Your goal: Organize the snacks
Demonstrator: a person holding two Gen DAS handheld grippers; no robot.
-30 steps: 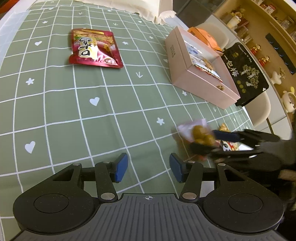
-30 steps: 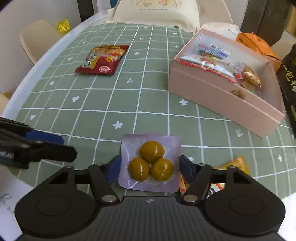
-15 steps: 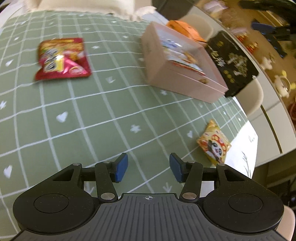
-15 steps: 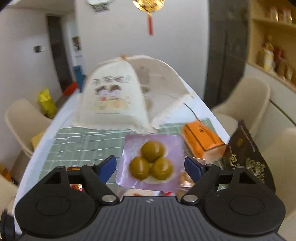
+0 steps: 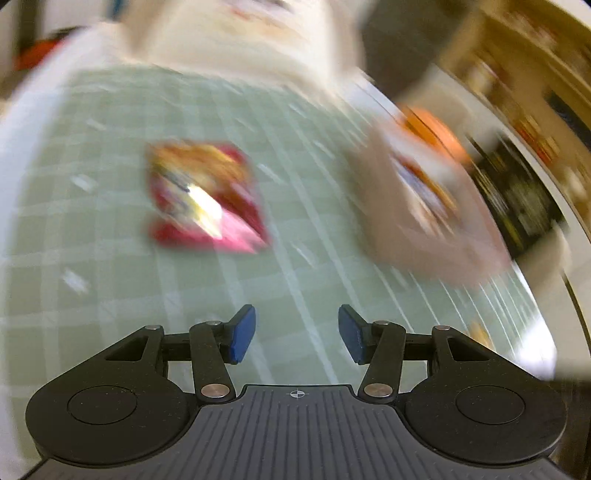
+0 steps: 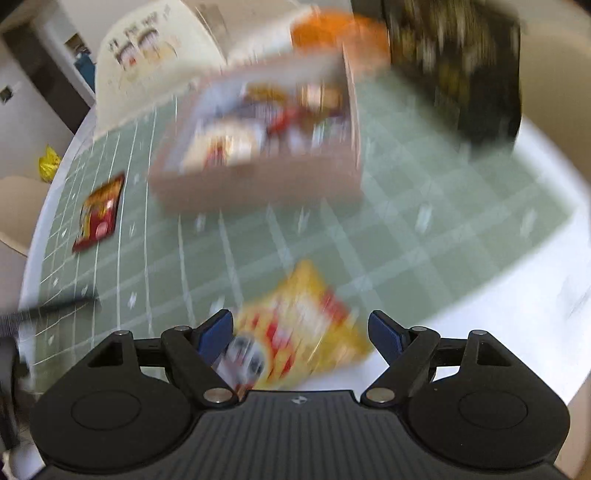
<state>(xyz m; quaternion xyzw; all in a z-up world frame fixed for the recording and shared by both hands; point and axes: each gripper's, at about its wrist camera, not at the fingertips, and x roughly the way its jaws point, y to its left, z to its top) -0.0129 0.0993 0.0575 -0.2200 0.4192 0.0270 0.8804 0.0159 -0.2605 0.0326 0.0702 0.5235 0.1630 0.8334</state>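
Left wrist view only: the red snack packet (image 5: 203, 199) fills the middle left of the frame, flat on the green checked tablecloth (image 5: 110, 280), blurred but with a bright glare across its face.
Right wrist view only: a yellow snack packet (image 6: 303, 325) at lower centre – red and white print, smeared – lying at the near edge of the tablecloth (image 6: 406, 236).
Both views: the pink box (image 5: 417, 206) – right of centre from the left wrist, upper centre (image 6: 258, 177) from the right – with mixed wrappers inside; an orange pack (image 6: 332, 29) and a black bag (image 6: 465, 66) stand behind it.
Left tongs (image 5: 296, 334): released, blue pads apart over bare cloth, tilted down toward the table, the red packet well ahead of them.
Right tongs (image 6: 303, 338): spread wide, nothing clamped; the yellow packet sits between and below the pads, untouched as far as the blur allows.
Red packet from the right: small, far left of frame (image 6: 98, 214).
Detail: lettering on every wrapper is unreadable.
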